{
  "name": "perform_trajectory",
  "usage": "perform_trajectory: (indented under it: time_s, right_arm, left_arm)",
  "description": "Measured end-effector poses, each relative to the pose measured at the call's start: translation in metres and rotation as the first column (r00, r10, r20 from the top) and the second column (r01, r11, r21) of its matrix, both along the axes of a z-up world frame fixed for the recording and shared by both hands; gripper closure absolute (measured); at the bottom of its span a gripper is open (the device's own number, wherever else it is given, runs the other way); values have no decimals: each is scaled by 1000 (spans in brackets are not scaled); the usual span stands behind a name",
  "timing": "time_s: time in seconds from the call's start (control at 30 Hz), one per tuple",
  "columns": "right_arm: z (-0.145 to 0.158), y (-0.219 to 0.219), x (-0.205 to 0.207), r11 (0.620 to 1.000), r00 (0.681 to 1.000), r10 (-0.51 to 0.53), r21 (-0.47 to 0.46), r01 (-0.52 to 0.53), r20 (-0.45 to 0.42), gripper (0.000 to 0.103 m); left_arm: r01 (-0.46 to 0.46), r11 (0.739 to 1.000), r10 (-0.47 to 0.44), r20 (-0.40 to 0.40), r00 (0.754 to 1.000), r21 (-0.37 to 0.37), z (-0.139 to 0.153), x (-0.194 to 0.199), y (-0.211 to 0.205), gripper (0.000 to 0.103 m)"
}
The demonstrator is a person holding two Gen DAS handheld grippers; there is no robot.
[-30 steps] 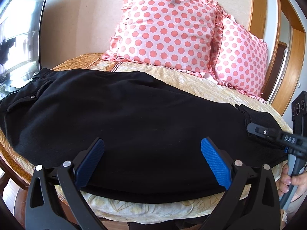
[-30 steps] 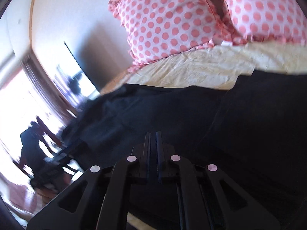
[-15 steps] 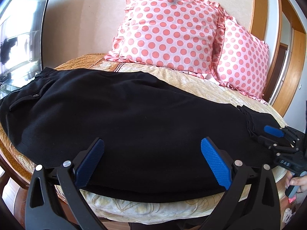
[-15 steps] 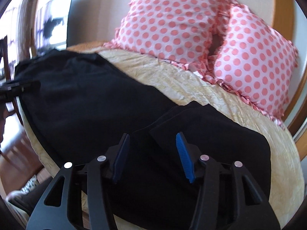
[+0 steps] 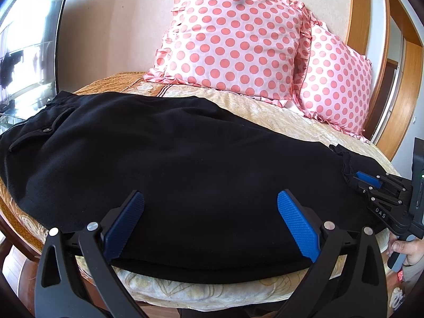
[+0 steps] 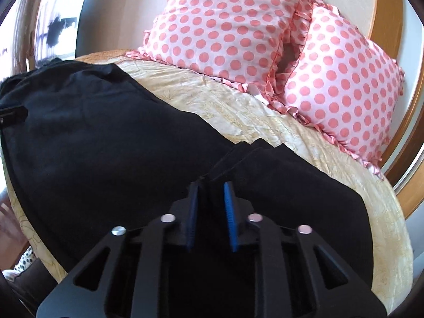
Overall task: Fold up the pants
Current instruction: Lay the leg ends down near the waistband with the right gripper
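Note:
Black pants [image 5: 172, 153] lie flat across the bed, waistband at the left, leg ends at the right. My left gripper [image 5: 210, 222] is open, its blue pads over the pants' near edge, holding nothing. My right gripper [image 6: 210, 206] is nearly shut, its blue pads pinching a raised fold of the pants [image 6: 106, 145] at the leg end. It also shows in the left wrist view [image 5: 368, 180] at the far right, at the pants' cuff.
Two pink polka-dot pillows [image 5: 238, 39] lean at the head of the bed. A yellow patterned bedspread [image 5: 278, 116] covers the bed. A dark screen [image 5: 29, 50] stands at the left. A wooden door frame [image 5: 405, 79] is at the right.
My right gripper swung round to face the leg end, came down and closed from open onto a fold of the pants. My left gripper stayed open and hardly moved.

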State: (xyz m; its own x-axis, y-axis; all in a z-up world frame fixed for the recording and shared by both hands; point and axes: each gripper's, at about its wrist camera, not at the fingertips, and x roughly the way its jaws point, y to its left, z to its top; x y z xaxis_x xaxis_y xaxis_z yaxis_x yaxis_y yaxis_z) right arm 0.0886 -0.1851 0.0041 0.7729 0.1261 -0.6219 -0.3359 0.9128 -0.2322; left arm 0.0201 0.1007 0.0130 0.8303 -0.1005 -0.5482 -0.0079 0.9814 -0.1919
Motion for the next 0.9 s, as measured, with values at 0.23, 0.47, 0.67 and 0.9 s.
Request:
perform_trajectory:
  time_s: [0.23, 0.47, 0.67, 0.9]
  right_arm:
    - [32, -41, 18, 909, 996, 4, 416, 33, -88, 96]
    - [65, -17, 14, 742, 985, 173, 660, -122, -13, 97]
    - [13, 53, -9, 826, 937, 311, 532, -185, -158, 97]
    - [21, 53, -6, 779, 947, 289, 610, -148, -139, 97]
  left_arm:
    - [8, 999, -8, 2, 1000, -38, 1, 0, 5, 2]
    - [-11, 996, 11, 4, 1000, -85, 4, 0, 14, 2]
    - [-40, 996, 41, 10, 999, -81, 6, -5, 23, 2]
    - [-77, 992, 81, 32, 996, -99, 13, -9, 37, 2]
